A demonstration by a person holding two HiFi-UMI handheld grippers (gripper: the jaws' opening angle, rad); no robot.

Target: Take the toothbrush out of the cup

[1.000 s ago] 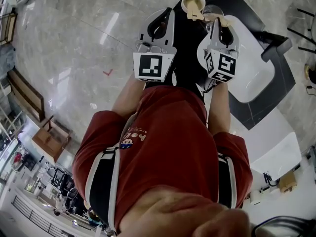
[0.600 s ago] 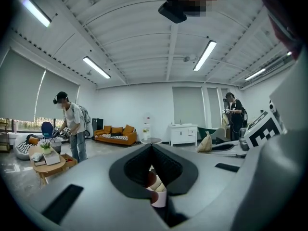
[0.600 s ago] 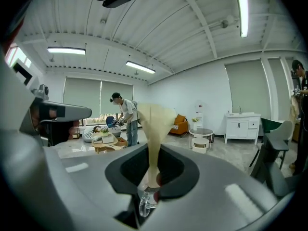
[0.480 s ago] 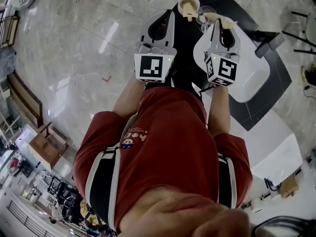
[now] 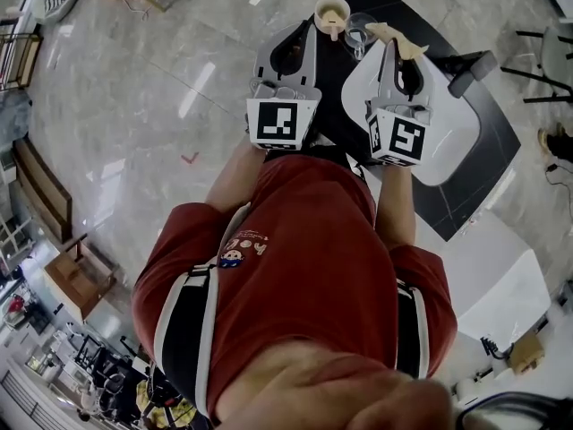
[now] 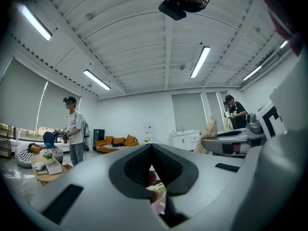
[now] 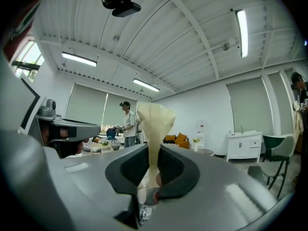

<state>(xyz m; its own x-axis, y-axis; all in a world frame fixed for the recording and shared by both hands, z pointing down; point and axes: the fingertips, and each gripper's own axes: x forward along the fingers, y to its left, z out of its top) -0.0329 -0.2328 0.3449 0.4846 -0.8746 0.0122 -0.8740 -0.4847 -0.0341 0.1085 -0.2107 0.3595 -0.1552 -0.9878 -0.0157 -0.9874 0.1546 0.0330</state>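
In the head view my right gripper [image 5: 395,45] is shut on a cream toothbrush [image 5: 394,32], which sticks out past the jaw tips. In the right gripper view the toothbrush [image 7: 155,124] stands upright between the jaws of that gripper [image 7: 153,177], flaring wider at its top. A cream cup [image 5: 331,12] stands on the black table [image 5: 421,3] just beyond the tip of my left gripper [image 5: 309,28]. The jaws of the left gripper [image 6: 151,146] are shut with nothing seen between them. Both grippers point level, side by side.
A clear glass [image 5: 360,30] stands between the cup and the toothbrush. A white basin-shaped top [image 5: 452,128] lies under the right gripper. Chairs [image 5: 546,52] stand at the right. People [image 6: 72,131] [image 7: 127,124] stand farther off in the room.
Both grippers have risen above the table, and the right one carries the toothbrush up with it. The cup and glass stay on the table.
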